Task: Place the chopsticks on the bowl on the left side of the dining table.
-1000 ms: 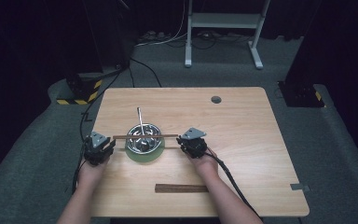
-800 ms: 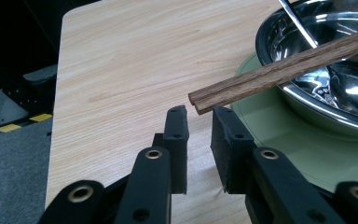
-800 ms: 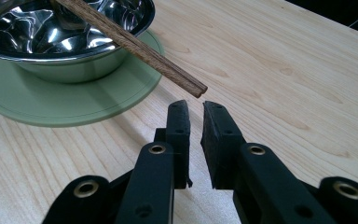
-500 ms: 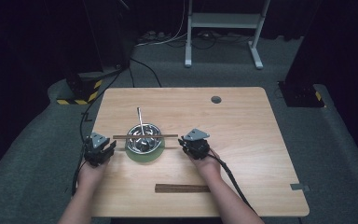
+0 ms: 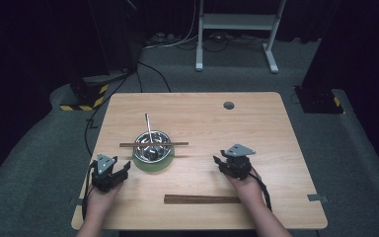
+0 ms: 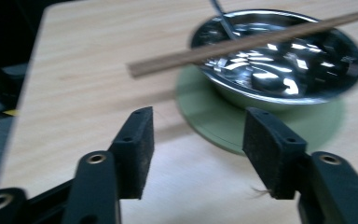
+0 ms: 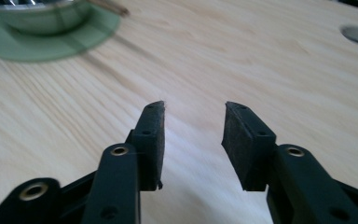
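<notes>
A pair of brown chopsticks (image 5: 153, 144) lies level across the rim of a steel bowl (image 5: 151, 148), which stands on a green disc (image 5: 154, 165). A metal spoon (image 5: 148, 126) leans in the bowl with its handle pointing away. My left gripper (image 5: 122, 169) sits left of the disc and my right gripper (image 5: 219, 162) to its right, both clear of the chopsticks. Their jaws have just been opening, with nothing between them. In the left gripper view the open gripper (image 6: 198, 149) faces the bowl (image 6: 279, 60) and chopsticks (image 6: 247, 42). In the right gripper view the gripper (image 7: 193, 140) hangs open above bare wood.
A second pair of brown chopsticks (image 5: 202, 199) lies near the front edge of the wooden table (image 5: 256, 133). A round cable hole (image 5: 228, 105) sits at the back right. Dark floor, cables and a white stand base (image 5: 237, 29) lie beyond the table.
Both grippers have let go of the chopsticks' ends and pulled outward and toward the person. The chopsticks stay resting across the bowl. Both pairs of jaws stand wider.
</notes>
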The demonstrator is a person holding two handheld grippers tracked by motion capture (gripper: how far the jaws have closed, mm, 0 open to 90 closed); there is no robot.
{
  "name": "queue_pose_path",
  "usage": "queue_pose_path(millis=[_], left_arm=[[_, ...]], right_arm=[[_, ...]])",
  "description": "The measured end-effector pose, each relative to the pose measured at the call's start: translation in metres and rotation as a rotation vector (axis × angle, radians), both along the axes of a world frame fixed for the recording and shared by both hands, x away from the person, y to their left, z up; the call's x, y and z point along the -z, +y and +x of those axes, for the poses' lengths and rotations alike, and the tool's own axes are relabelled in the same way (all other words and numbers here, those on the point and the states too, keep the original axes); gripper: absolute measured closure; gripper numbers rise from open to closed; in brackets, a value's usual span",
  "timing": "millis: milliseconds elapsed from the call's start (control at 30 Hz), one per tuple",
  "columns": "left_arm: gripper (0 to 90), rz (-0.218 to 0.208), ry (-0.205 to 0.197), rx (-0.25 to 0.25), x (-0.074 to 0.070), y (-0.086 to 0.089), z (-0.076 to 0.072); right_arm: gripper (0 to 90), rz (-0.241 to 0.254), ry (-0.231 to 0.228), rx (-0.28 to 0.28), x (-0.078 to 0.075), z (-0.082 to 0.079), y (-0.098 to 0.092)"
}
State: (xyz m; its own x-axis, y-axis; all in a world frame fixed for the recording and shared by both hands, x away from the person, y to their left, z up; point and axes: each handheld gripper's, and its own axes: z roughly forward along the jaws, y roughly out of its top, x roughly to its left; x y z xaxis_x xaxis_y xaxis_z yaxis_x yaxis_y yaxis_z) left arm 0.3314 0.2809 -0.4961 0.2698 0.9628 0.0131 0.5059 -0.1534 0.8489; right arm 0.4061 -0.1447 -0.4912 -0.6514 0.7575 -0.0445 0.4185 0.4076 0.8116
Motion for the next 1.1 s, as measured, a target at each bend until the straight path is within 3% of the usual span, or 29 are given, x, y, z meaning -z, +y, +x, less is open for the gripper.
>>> queue_pose_path(millis=[167, 233, 367, 433, 500, 567, 600, 833, 1100], left_arm=[[31.9, 0.009, 0.072, 0.042, 0.012, -0.010, -0.013], [31.3, -0.010, 0.119, 0.050, 0.020, -0.012, -0.017], [29.4, 0.031, 0.189, 0.060, 0.029, -0.013, -0.023], [26.6, 0.025, 0.179, 0.055, 0.031, -0.014, -0.026], [21.0, 0.045, 0.188, 0.060, 0.032, -0.015, -0.025], [17.3, 0.037, 0.184, 0.047, 0.033, -0.016, -0.024], [16.6, 0.040, 0.183, 0.047, 0.033, -0.016, -0.024], [17.9, 0.040, 0.172, 0.043, 0.033, -0.017, -0.025], [19.7, 0.043, 0.169, 0.047, 0.033, -0.018, -0.026]], right_arm=[[50.9, -0.021, 0.027, 0.064, 0.006, -0.014, -0.051], [49.4, -0.028, 0.044, 0.098, 0.009, -0.020, -0.071], [43.5, -0.043, 0.079, 0.168, 0.017, -0.031, -0.108], [39.2, -0.066, 0.106, 0.204, 0.022, -0.039, -0.126], [38.1, -0.082, 0.124, 0.221, 0.025, -0.043, -0.135], [33.8, -0.051, 0.135, 0.227, 0.029, -0.047, -0.146], [33.1, -0.031, 0.138, 0.236, 0.030, -0.048, -0.150], [29.1, -0.059, 0.129, 0.256, 0.030, -0.052, -0.147], [27.6, -0.052, 0.136, 0.256, 0.030, -0.052, -0.148]])
